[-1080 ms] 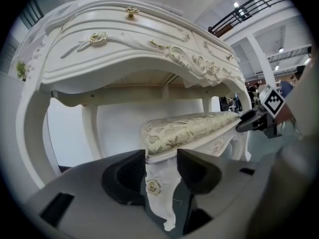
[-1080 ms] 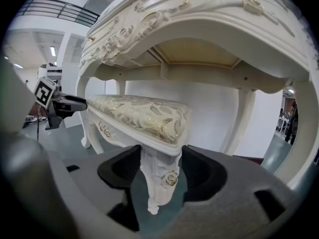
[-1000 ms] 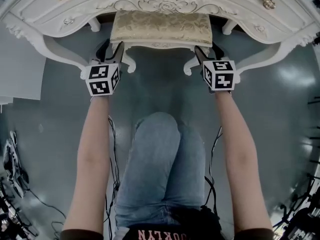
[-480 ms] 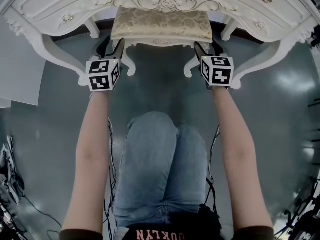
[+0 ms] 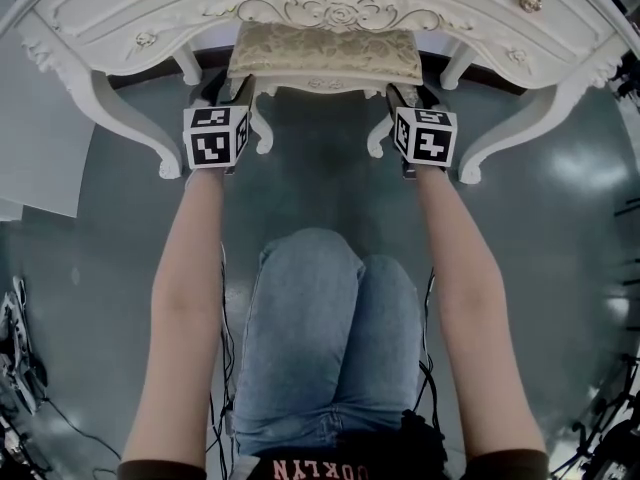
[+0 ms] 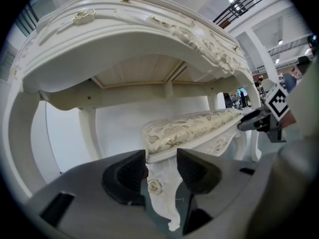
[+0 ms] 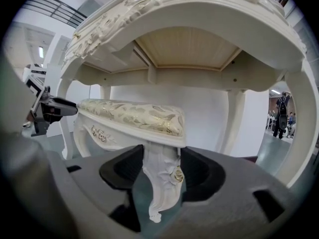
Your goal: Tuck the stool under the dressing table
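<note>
Pads of the left gripper clamp one front leg of the stool. The right gripper has just been closing its jaws on the other front leg. The stool sits deeper under the dressing table than a second ago.

Glossy grey floor, white dressing table standing on it, cushioned stool partly beneath, cables at lower left
</note>
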Demonstrator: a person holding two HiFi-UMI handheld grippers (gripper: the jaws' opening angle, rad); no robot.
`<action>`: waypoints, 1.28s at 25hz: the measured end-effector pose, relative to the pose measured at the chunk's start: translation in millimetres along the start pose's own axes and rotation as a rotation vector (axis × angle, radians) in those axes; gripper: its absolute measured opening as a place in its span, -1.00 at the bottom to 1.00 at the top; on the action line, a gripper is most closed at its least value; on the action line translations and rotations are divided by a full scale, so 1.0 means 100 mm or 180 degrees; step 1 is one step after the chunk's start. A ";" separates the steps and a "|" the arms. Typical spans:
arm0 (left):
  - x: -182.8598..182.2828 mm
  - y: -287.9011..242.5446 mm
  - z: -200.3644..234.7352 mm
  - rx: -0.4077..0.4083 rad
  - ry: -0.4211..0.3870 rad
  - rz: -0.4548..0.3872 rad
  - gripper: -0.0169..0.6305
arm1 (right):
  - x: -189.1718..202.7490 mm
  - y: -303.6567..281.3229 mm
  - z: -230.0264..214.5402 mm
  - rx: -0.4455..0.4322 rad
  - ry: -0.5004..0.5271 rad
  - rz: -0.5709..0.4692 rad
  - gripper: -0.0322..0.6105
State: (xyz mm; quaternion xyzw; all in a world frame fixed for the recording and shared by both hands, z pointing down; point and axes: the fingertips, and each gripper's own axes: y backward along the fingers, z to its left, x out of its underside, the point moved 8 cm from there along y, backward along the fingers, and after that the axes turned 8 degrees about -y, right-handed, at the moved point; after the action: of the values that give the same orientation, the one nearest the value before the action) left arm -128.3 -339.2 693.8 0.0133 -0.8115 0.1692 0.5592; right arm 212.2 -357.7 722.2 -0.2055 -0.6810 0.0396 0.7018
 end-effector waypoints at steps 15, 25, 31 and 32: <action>-0.08 0.27 -0.02 -0.0037 0.0004 -0.0190 -0.36 | -0.08 0.31 0.02 0.0075 0.0051 -0.0300 -0.12; -0.21 0.52 -0.17 -0.0108 0.0038 -0.0532 -0.93 | -0.21 0.73 0.05 -0.0181 0.0323 -0.0635 -0.90; -0.30 0.59 -0.19 -0.0068 0.0177 -0.0595 -0.93 | -0.30 0.82 0.13 -0.0289 0.0398 -0.0665 -0.90; -0.33 0.60 -0.18 -0.0056 0.0193 -0.0571 -0.93 | -0.32 0.82 0.14 -0.0299 0.0372 -0.0635 -0.90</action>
State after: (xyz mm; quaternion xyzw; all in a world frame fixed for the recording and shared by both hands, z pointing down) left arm -112.6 -282.6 654.1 0.0759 -0.7912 0.1116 0.5965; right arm 215.2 -290.1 663.4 -0.1713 -0.6571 -0.0744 0.7303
